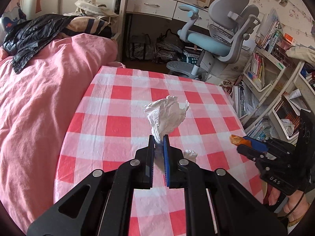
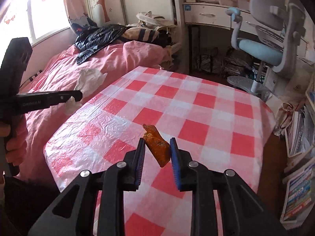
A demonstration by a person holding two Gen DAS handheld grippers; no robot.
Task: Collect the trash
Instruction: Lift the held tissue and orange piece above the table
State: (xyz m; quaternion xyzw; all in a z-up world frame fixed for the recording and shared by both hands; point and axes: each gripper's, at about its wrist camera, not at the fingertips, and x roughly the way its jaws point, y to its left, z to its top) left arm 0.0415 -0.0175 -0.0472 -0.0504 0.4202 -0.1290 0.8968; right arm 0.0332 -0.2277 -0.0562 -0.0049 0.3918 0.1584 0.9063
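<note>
Pinching a crumpled white tissue [image 1: 167, 116] between its nearly closed pads, the left gripper [image 1: 158, 140] holds the paper lifted clear of the checked tablecloth [image 1: 118, 106], the bulk of the tissue billowing up and forward beyond the fingertips while a thin tail runs down between the jaws. In the right wrist view the same tissue [image 2: 89, 81] shows at the tip of the left gripper [image 2: 75, 96], against the pink bedding [image 2: 59, 72]. The right gripper [image 2: 157, 143] is clamped on an orange-brown wrapper [image 2: 158, 147], which sits slantwise between the blue pads, one end poking out past the tips and the other hanging below them; it too is off the table. From the left wrist camera that wrapper [image 1: 236, 139] juts out of the right gripper [image 1: 241, 143] near the table's right edge. A smaller white paper wad [image 1: 190, 153] lies on the cloth just beside the left gripper's right finger. A person's hand [image 1: 291, 206] grips the right tool's handle low at the right. Beyond the table stand a grey and blue desk chair [image 1: 218, 39], a white desk with drawers [image 1: 157, 5] and crowded bookshelves [image 1: 265, 74]; a black jacket [image 1: 31, 33] lies on the bed.
</note>
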